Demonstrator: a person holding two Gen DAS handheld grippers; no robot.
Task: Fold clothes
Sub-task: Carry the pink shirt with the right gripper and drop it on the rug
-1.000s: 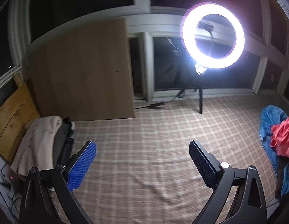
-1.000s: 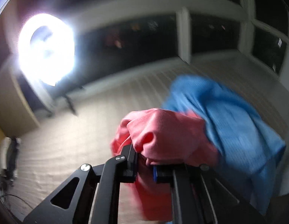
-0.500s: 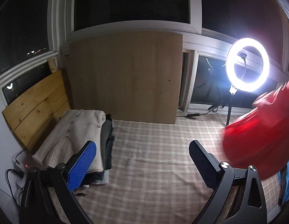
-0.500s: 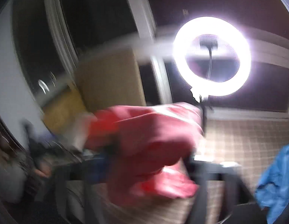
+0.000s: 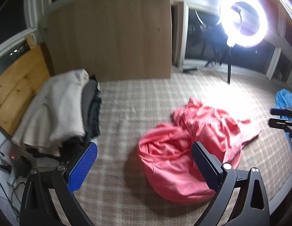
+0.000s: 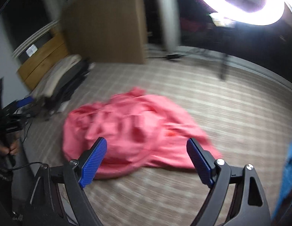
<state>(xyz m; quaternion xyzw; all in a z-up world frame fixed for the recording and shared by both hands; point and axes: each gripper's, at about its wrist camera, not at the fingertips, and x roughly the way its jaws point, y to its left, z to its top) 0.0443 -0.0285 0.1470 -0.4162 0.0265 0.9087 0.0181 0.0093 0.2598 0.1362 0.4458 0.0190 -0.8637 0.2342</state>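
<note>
A crumpled pink garment lies in a heap on the checked mat; it also shows in the right wrist view, blurred. My left gripper is open and empty, above the heap's near-left side. My right gripper is open and empty, just above the garment's near edge; it also shows at the right edge of the left wrist view. A blue garment lies at the far right.
A stack of folded clothes with a beige top sits at the left by wooden boards. A lit ring light on a stand is at the back right. Cables lie at the near left.
The right gripper carried the pink garment from the blue pile over to the middle of the mat, opened and let it drop. The left gripper stayed open and swung left, then down towards the garment.
</note>
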